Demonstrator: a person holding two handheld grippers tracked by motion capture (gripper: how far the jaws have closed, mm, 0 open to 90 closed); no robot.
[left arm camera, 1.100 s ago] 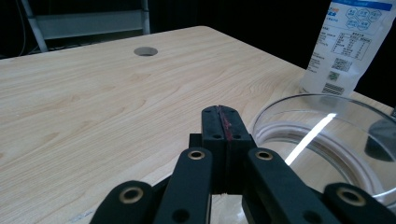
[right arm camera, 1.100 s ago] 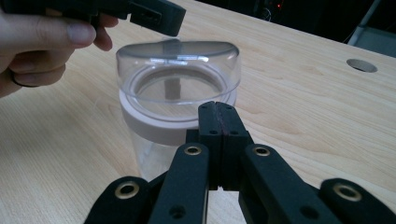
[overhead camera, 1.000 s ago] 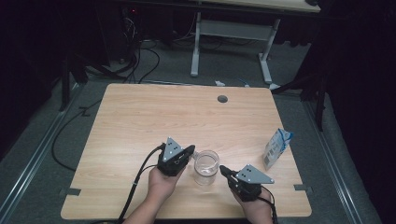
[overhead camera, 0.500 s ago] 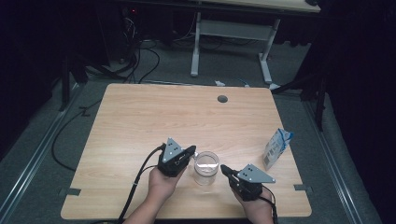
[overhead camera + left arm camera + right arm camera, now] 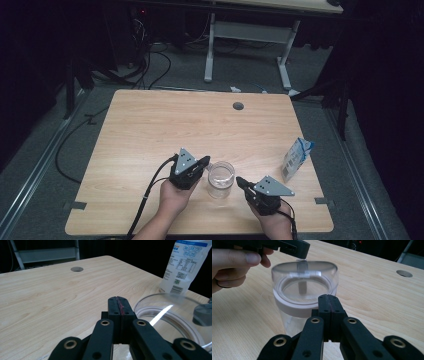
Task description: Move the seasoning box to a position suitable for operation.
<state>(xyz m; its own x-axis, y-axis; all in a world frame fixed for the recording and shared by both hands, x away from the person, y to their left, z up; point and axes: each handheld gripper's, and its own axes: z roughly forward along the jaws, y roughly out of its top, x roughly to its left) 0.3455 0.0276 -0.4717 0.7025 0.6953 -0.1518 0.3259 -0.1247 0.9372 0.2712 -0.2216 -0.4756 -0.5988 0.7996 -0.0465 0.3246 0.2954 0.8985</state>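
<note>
The clear jar (image 5: pixel 221 179) stands upright near the desk's (image 5: pixel 150 125) front edge, with the left tool (image 5: pixel 204 163) and the right tool (image 5: pixel 240 181) flanking it, the jaws of both 2 pressed together and empty, seemingly poised to steady it, the carton (image 5: pixel 297 158) well off to the jar's right.

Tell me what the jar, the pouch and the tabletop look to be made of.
Jar: clear, glossy plastic or glass; the table shows through it, with a matte whitish band below the rim. Pouch: thin printed plastic film, probably, white and blue with a barcode. Tabletop: pale wood-grain surface, likely laminate, matte.
</note>
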